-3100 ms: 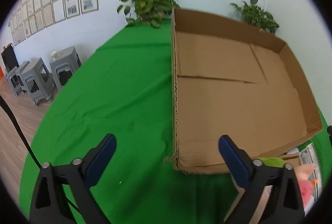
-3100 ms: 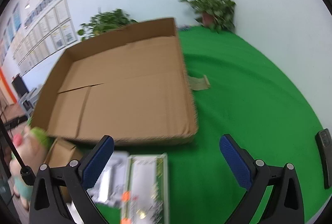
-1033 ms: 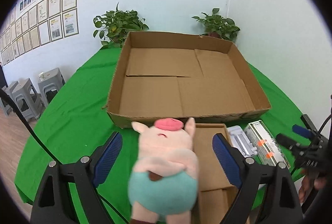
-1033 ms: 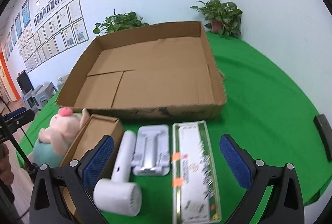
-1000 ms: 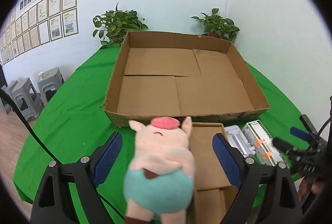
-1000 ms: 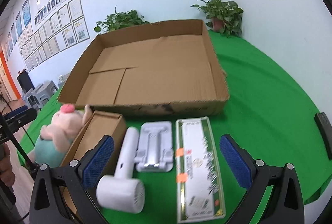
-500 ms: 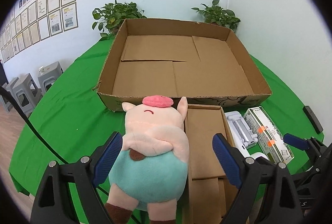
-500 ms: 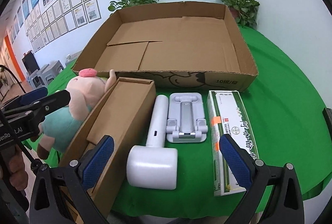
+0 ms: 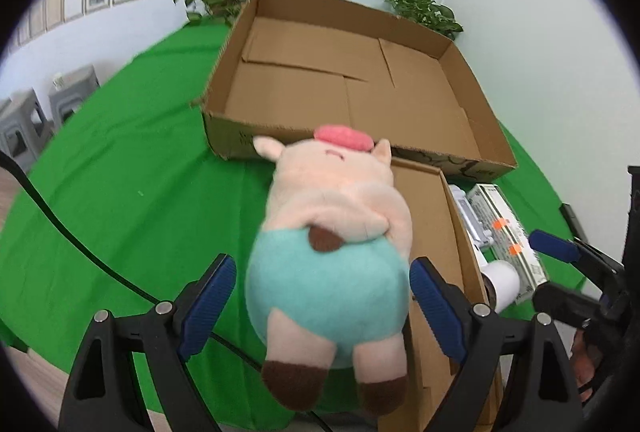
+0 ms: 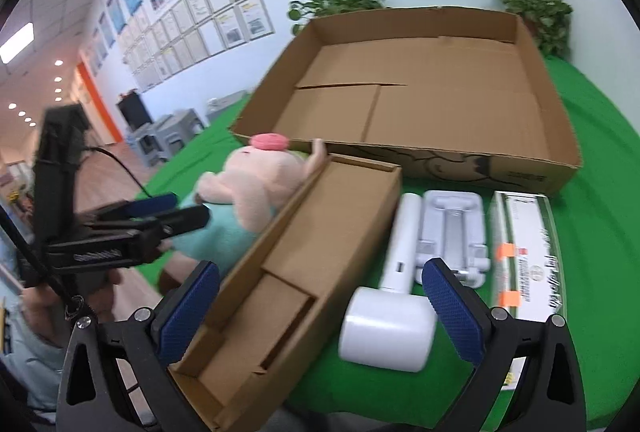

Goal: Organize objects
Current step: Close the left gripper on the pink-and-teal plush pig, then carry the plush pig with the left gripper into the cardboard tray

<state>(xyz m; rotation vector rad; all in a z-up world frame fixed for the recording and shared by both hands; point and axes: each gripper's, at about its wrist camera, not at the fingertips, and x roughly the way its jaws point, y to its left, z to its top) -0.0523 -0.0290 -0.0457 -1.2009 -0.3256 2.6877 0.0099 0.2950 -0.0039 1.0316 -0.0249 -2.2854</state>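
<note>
Left claw (image 9: pixel 320 296): spread, pig (image 9: pixel 332 232) between pads, frame centre
Right claw (image 10: pixel 320 306): spread, over hammer-shaped white gadget (image 10: pixel 394 292)
Tray (image 9: pixel 492 156): upper centre, near wall by pig's head
Open room: cloth (image 9: pixel 120 160) left of pig

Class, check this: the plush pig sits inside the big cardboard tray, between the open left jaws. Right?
Not quite. The plush pig lies on the green tablecloth in front of the big cardboard tray, not inside it, as the left wrist view shows. It is between the open left jaws.
</note>
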